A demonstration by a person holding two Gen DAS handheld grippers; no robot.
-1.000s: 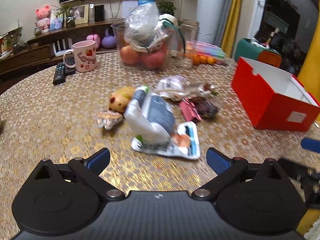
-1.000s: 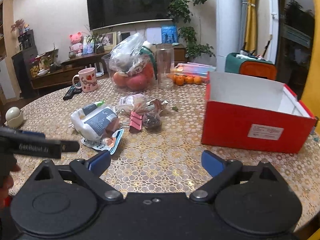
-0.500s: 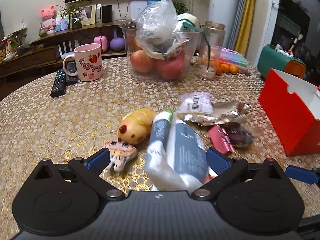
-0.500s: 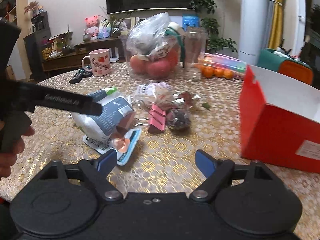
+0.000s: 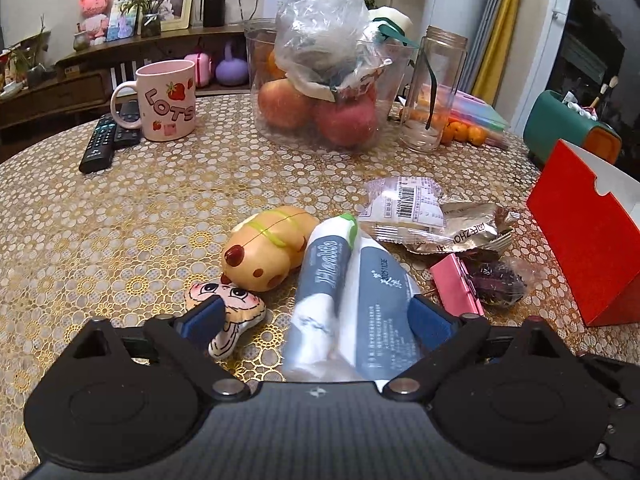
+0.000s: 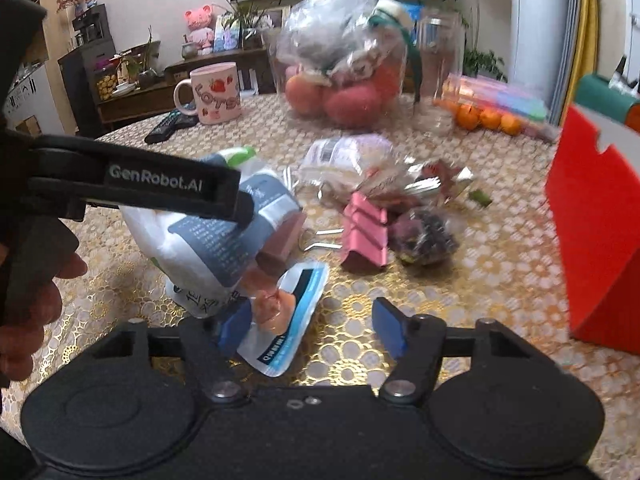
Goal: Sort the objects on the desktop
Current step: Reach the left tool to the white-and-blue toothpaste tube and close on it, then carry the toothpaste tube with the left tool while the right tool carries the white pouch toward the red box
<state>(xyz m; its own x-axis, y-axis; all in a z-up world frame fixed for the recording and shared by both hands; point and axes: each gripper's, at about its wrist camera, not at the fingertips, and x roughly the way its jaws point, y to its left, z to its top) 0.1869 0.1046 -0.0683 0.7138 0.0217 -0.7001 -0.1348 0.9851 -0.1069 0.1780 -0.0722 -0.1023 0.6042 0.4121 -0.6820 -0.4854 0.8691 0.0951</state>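
Note:
A white and grey pouch (image 5: 352, 304) lies between the fingers of my left gripper (image 5: 316, 318). Its jaws are closing a little and the pads stand clear of the pouch. The left pad hangs over a small cartoon plush (image 5: 236, 312), with a yellow toy (image 5: 268, 248) just beyond. My right gripper (image 6: 312, 330) is closing around a flat blue-edged sachet (image 6: 288, 320) on the table, the right pad still apart from it. The left gripper's finger (image 6: 160, 184) crosses the right wrist view above the pouch (image 6: 208, 248). A pink binder clip (image 6: 366, 236) lies further back.
The open red box (image 5: 588, 240) stands at the right. Snack packets (image 5: 408, 208) and a dark wrapped sweet (image 5: 500, 284) lie behind the pouch. Further back stand a pink mug (image 5: 166, 100), remotes (image 5: 100, 144), a fruit bowl (image 5: 320, 100) and a glass jar (image 5: 434, 92). A hand (image 6: 32, 300) grips the left tool.
Both grippers moved forward and down to the pile. The pouch came between the left fingers. The right jaws narrowed around the sachet.

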